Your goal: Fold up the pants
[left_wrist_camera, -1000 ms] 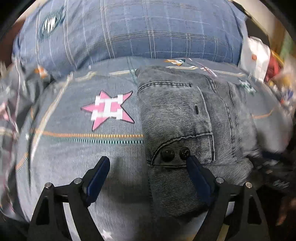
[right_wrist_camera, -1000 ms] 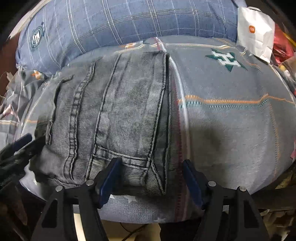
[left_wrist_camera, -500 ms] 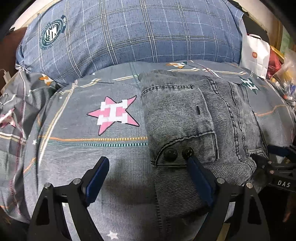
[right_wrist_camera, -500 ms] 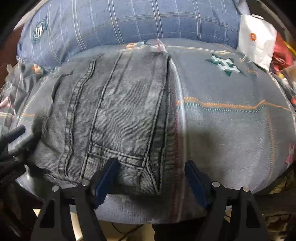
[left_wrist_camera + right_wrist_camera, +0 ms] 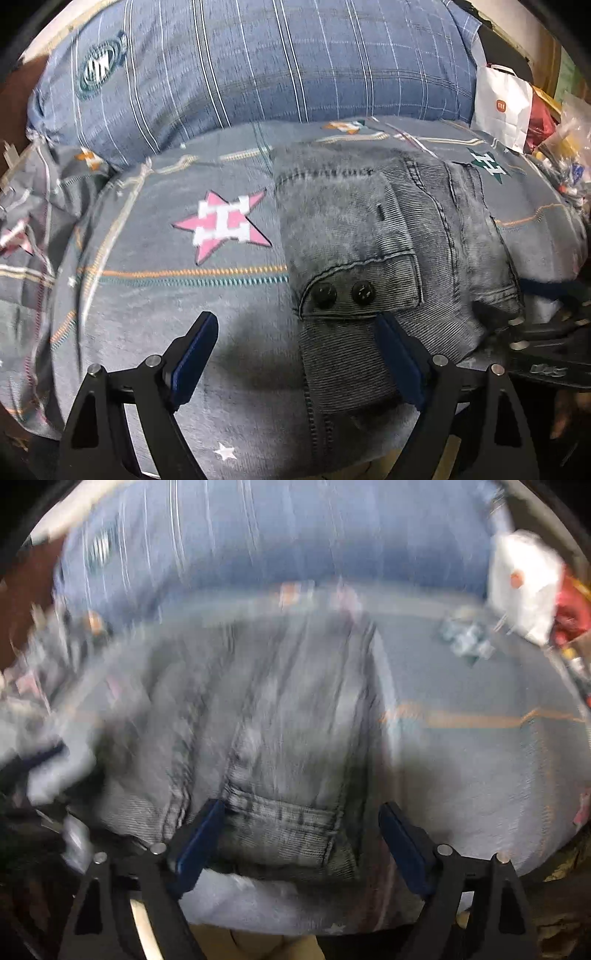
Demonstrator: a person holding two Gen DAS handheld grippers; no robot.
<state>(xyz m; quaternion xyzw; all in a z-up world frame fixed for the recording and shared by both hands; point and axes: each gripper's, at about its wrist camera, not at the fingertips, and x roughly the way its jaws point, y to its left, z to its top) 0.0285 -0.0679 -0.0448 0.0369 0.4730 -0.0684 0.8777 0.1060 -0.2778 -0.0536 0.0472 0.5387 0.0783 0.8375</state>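
Grey denim jeans (image 5: 388, 258) lie folded on the bed (image 5: 147, 314); both grippers' jaws gape wide, holding nothing, the right gripper (image 5: 299, 834) having just opened; a careless brush could undo the fold.

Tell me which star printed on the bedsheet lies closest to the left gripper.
The small white star, low between the left gripper fingers. The pink star and green star lie farther up.

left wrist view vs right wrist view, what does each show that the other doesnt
Only the left wrist view shows the pink star on the bedspread and two black buttons on the pants' pocket, with the open left gripper straddling the pants' edge. Only the right wrist view, heavily blurred, shows the open right gripper, its jaws having just been opening, over the pants' hem. Both show the folded grey pants, blue plaid pillow and white paper bag.
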